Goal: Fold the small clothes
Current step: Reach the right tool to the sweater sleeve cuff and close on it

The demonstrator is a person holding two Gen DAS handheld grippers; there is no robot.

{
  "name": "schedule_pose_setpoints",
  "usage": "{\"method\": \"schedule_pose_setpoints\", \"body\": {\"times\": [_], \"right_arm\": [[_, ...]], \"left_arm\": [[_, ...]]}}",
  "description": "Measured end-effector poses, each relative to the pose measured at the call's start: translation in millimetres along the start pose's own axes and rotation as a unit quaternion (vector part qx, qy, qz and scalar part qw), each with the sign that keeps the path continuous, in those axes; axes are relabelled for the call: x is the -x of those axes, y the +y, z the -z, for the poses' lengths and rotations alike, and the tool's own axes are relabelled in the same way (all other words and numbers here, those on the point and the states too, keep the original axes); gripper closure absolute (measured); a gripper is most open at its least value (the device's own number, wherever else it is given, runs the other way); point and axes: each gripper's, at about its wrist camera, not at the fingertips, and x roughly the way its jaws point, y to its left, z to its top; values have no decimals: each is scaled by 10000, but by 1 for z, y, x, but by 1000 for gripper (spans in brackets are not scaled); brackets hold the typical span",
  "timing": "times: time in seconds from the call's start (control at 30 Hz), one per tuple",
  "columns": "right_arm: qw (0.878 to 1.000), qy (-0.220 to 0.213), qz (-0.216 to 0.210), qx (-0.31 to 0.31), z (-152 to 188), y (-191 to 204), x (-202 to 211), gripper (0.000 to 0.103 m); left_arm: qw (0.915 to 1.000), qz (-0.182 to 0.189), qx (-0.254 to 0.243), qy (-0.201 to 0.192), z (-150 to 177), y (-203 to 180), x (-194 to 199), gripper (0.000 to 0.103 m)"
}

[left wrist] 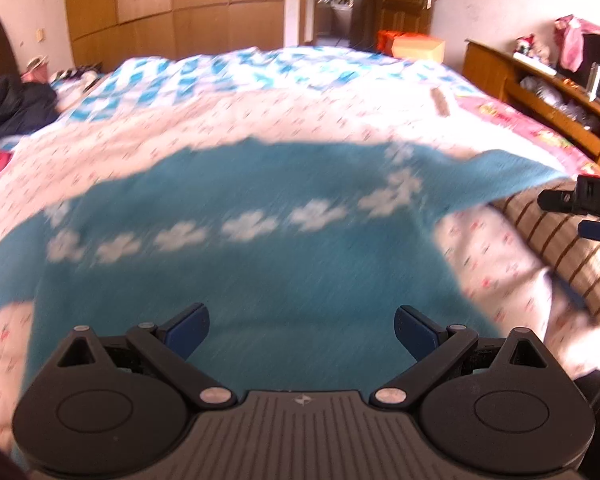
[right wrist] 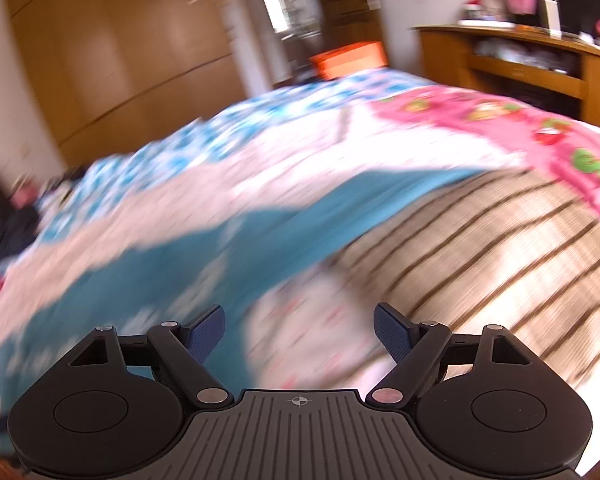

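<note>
Left wrist view shows my left gripper (left wrist: 302,332) and right gripper (right wrist: 299,332) with jaws open and empty above the blue sweater (left wrist: 240,248) spread on the bed (left wrist: 260,116), so next I grasp an edge for folding.

Hovering over the teal sweater (left wrist: 260,280) with jaws spread wide, nothing lodged between the left gripper (left wrist: 302,332) fingers. Crowding the right side: striped garment (right wrist: 500,248) lying just beside the sweater, its edge overlapped by teal. Intruding at the far right edge, the right gripper (left wrist: 592,212). Stretching open beyond, bare patterned bedspread (left wrist: 260,116).
</note>
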Motion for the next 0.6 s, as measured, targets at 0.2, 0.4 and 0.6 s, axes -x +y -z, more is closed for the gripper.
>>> {"method": "schedule_pose_setpoints", "body": {"times": [0.2, 0.4, 0.6], "right_arm": [[9937, -206, 93, -1096, -48, -66, -31, 25], [9780, -46, -99, -2085, -76, -98, -69, 32], [9727, 48, 13, -2321, -84, -103, -91, 31]], "left_arm": [[9994, 274, -101, -162, -31, -32, -19, 0], [9987, 474, -140, -87, -44, -55, -36, 0], [9983, 569, -84, 119, -42, -62, -54, 0]]}}
